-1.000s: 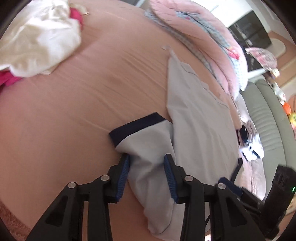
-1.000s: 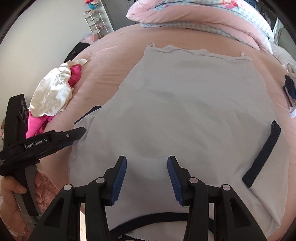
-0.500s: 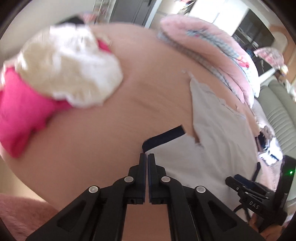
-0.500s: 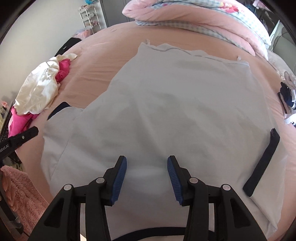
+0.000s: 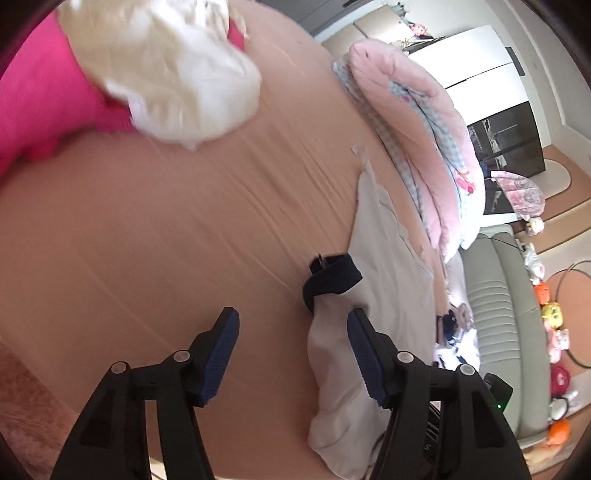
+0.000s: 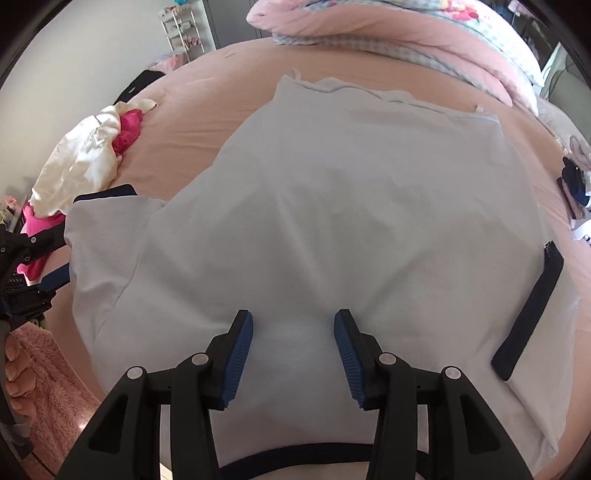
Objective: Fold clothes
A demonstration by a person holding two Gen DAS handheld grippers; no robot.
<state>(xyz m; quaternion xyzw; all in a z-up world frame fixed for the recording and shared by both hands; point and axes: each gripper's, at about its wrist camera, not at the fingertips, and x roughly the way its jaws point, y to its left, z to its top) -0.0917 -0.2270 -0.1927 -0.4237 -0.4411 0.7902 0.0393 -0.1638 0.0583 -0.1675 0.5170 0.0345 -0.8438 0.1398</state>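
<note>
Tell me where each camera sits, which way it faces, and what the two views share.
Left wrist: on the left tongs, aimed down across the pink bed at the shirt's left sleeve; its own open fingers show, nothing gripped.
Right wrist: on the right tongs, looking down over the spread pale shirt; own open fingers show, plus the other tongs and a hand at left.
Shared: shirt, bed, white and pink clothes pile, rolled quilt.

The right tool (image 6: 293, 356) hovers with jaws apart over the pale shirt (image 6: 351, 206) spread on the bed (image 6: 207, 92).
</note>
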